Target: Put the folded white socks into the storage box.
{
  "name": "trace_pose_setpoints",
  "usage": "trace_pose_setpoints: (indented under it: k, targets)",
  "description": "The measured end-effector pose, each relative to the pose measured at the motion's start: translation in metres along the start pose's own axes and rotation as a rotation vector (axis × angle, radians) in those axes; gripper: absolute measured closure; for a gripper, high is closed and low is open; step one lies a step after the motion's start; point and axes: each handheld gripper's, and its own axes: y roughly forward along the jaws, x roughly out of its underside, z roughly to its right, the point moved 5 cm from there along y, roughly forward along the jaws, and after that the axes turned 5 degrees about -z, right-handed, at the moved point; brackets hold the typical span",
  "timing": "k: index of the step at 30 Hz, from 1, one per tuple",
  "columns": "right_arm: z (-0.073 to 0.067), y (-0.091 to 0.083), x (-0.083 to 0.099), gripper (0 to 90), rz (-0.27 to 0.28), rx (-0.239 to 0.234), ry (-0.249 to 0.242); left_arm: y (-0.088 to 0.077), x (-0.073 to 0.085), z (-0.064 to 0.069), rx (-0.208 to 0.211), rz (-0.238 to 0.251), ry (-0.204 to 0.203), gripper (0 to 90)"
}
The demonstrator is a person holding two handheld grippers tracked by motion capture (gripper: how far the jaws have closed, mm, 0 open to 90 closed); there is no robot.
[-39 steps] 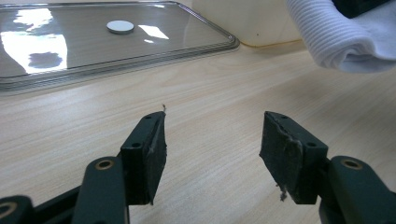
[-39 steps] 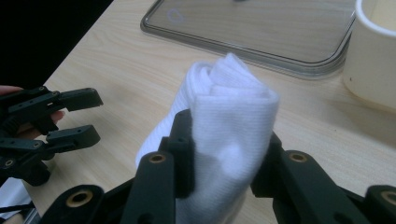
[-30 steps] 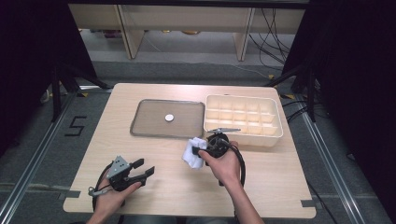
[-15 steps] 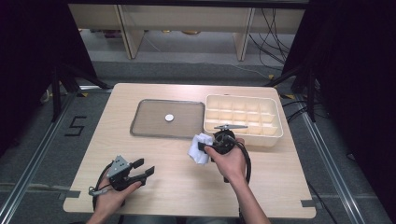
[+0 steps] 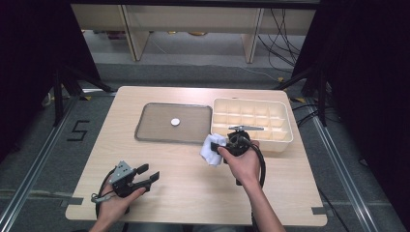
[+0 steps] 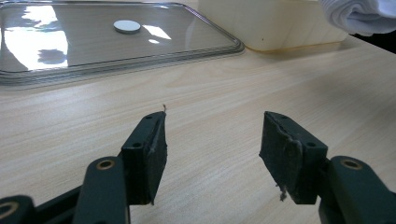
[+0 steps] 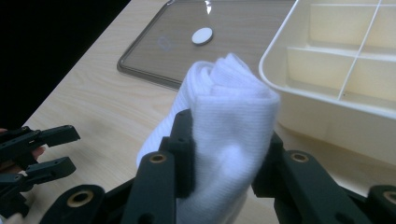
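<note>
The rolled white sock point(image 7: 224, 126) sits clamped between the jaws of the right gripper point(image 5: 223, 147), lifted clear of the wooden table point(image 5: 193, 183). Since a second ago it has shifted slightly up the table, now just beside the near-left corner of the cream divided box point(image 5: 278, 145) and the lid point(image 5: 154, 125) with its round white knob point(image 5: 175, 122). The left gripper point(image 6: 212, 154) has stayed near the table's front edge, jaws spread, nothing between them.

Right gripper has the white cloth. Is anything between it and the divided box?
Nothing visible. The right gripper holds the cloth beside the box, whose near wall is the only edge to clear; its near compartments look empty.
</note>
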Motion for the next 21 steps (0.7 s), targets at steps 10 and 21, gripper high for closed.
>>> trace_pose_setpoints:
  k: [10, 21]
  targets:
    - [0.011, -0.006, -0.007, 68.0, 0.043, 0.018, -0.030, -0.002, 0.001, 0.001, -0.008, -0.008, 0.008, 40.3]
    - [0.015, -0.018, -0.018, 67.8, 0.085, 0.038, -0.017, -0.002, 0.001, 0.001, -0.012, -0.011, 0.003, 40.5]
